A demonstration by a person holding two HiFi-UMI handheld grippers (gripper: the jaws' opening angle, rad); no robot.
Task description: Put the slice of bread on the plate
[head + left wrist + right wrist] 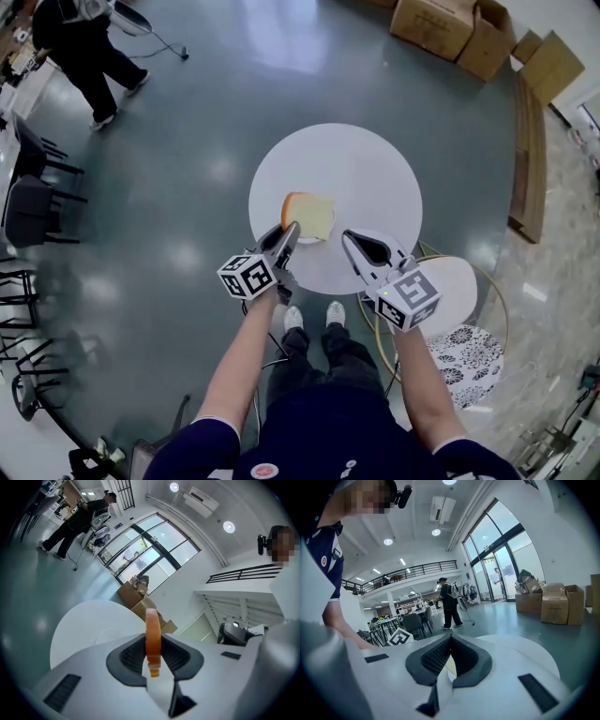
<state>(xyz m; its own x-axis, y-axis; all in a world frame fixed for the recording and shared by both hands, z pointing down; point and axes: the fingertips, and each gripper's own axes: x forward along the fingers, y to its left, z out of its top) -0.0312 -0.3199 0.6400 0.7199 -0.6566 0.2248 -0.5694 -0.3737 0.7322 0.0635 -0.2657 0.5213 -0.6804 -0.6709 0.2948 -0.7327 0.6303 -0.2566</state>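
Note:
A slice of bread [315,216] with an orange-brown crust hangs on edge just above the near part of the round white table [366,169]. My left gripper [292,229] is shut on its crust side; in the left gripper view the crust [153,634] stands upright between the dark pads. A white plate [312,241] shows only faintly against the table, under the bread. My right gripper [346,236] hovers to the right of the bread over the table's near edge. Its pads meet at the tips [450,637] with nothing between them.
A smaller white round top [454,286] in a gold ring frame stands at the near right, with a patterned seat [466,352] beside it. Cardboard boxes [452,26] lie beyond the table. Dark chairs [33,199] line the left. A person [84,47] stands at the far left.

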